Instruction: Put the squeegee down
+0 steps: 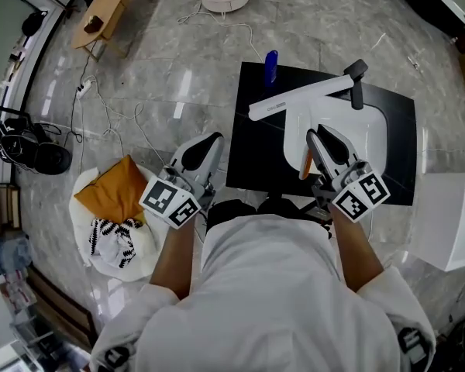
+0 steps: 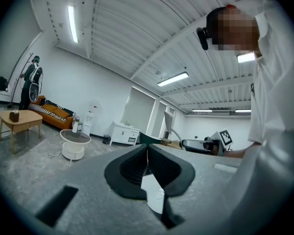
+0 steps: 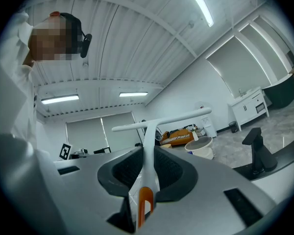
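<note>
A white squeegee [image 1: 302, 99] with an orange-tipped handle is held over the white sink [image 1: 372, 130], its long blade pointing up and away. My right gripper [image 1: 319, 141] is shut on its handle; in the right gripper view the squeegee [image 3: 149, 136] rises straight out from between the dark jaws [image 3: 148, 173]. My left gripper [image 1: 204, 150] hovers left of the black counter [image 1: 252, 130], tilted upward, jaws closed together with nothing in them [image 2: 147, 168].
A black faucet [image 1: 356, 80] stands at the sink's far edge, and a blue bottle [image 1: 271, 64] at the counter's back left. A white box [image 1: 449, 219] stands at the right. Orange and patterned cloths lie in a white basket [image 1: 116, 215] on the marble floor.
</note>
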Demonstrator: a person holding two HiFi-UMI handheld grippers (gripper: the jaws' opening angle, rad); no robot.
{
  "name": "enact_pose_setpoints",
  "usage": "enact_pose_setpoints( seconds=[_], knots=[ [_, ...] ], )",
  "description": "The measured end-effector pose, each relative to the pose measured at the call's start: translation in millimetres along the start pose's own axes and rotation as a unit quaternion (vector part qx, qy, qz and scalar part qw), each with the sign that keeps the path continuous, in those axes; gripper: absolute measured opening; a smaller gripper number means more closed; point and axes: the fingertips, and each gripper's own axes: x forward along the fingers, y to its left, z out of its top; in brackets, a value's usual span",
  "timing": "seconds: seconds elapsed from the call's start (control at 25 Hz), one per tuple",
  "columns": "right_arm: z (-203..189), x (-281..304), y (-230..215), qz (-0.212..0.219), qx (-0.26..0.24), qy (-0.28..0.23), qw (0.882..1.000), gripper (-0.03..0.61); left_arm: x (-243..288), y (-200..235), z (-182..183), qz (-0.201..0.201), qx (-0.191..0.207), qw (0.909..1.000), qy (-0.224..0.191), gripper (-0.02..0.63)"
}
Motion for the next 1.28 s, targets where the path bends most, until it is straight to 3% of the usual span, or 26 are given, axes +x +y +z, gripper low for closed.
enact_pose_setpoints(
  seconds=[0.32, 0.6, 0.84, 1.28],
  knots=[
    [-19.3, 34.0, -37.6, -0.060, 0.011, 0.020, 0.998, 0.076, 46.5, 61.5, -13.0, -0.036, -0.011, 0.9988, 0.030, 0.017],
    [-36.4, 78.1, -53.9, -0.129, 0.015, 0.030, 0.991, 0.075, 83.3, 111.4, -16.8, -0.094, -0.028, 0.9930, 0.066, 0.018],
    [-69.8, 105.2, -75.4, -0.183, 0.050, 0.068, 0.979, 0.075, 97.9, 145.7, -26.4, -0.107, -0.036, 0.9900, 0.086, 0.018],
    [-171.4, 113.6, -104.3, -0.253, 0.124, 0.174, 0.944, 0.074, 112.4, 165.2, -104.8, -0.111, -0.085, 0.9792, 0.147, 0.018]
  ],
)
